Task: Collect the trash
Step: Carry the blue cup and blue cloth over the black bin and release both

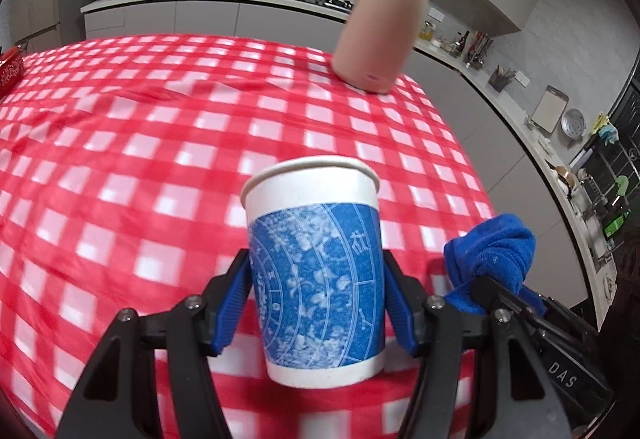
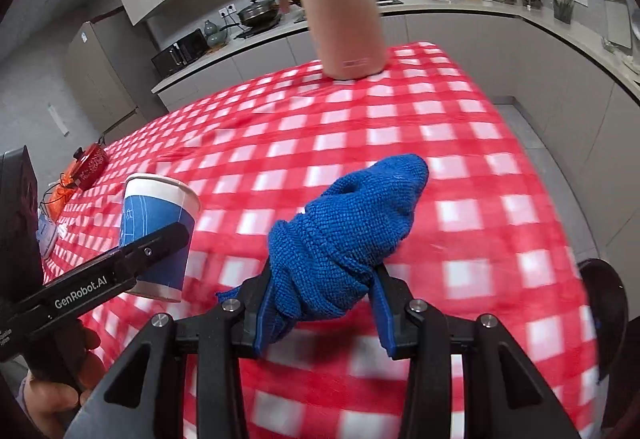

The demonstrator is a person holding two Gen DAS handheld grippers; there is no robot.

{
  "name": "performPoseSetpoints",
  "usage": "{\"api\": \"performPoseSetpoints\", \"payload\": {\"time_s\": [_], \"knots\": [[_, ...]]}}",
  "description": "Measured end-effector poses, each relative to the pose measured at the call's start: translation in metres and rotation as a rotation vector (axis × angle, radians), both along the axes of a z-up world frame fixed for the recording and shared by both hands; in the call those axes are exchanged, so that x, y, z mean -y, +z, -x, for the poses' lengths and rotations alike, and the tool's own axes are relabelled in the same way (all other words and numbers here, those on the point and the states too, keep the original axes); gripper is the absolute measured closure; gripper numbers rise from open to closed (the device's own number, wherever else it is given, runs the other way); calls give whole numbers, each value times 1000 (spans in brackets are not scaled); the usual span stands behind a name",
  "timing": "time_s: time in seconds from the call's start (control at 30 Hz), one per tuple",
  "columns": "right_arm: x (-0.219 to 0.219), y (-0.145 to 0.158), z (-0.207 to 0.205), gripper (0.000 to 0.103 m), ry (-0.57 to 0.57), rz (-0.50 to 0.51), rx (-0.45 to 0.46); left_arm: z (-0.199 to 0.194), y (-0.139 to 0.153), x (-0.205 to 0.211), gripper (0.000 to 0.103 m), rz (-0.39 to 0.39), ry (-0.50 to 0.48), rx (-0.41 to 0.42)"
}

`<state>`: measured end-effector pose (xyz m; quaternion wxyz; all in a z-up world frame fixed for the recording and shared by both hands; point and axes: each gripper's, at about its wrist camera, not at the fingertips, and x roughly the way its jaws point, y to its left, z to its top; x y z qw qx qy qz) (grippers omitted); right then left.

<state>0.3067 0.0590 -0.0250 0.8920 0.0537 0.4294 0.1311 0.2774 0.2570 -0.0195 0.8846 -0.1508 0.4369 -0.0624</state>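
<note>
Left claw (image 1: 316, 291) clamps paper cup (image 1: 314, 271) mid-wall, held above checked tablecloth (image 1: 120, 159); right claw (image 2: 320, 303) pinches blue cloth (image 2: 344, 239); we judge thin cup may crush or slip; pink jug (image 2: 340, 11) ahead risks knock

cup (image 1: 314, 271): paper, matt, white with blue print | cloth (image 2: 344, 239): blue, looped terry-like weave, rough | tablecloth (image 1: 140, 159): red-and-white check fabric, soft, slightly creased | jug (image 2: 340, 15): pink, smooth satin finish | gripper (image 1: 316, 299): black matt plastic, blue ribbed pads, metal screws
</note>
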Motion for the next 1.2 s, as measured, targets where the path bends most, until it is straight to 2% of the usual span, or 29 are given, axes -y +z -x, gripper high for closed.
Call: {"api": "performPoseSetpoints", "payload": {"time_s": [0.27, 0.57, 0.9, 1.2], "knots": [[39, 9, 18, 59, -80, -16, 21, 5, 6, 32, 40, -28, -87, 14], [47, 9, 34, 59, -154, -27, -9, 10, 6, 50, 40, -21, -162, 29], [65, 21, 42, 59, -127, -27, 25, 20, 17, 81, 40, -24, -139, 61], [135, 29, 53, 59, -70, -46, 40, 37, 24, 142, 40, -27, -91, 57]]}}
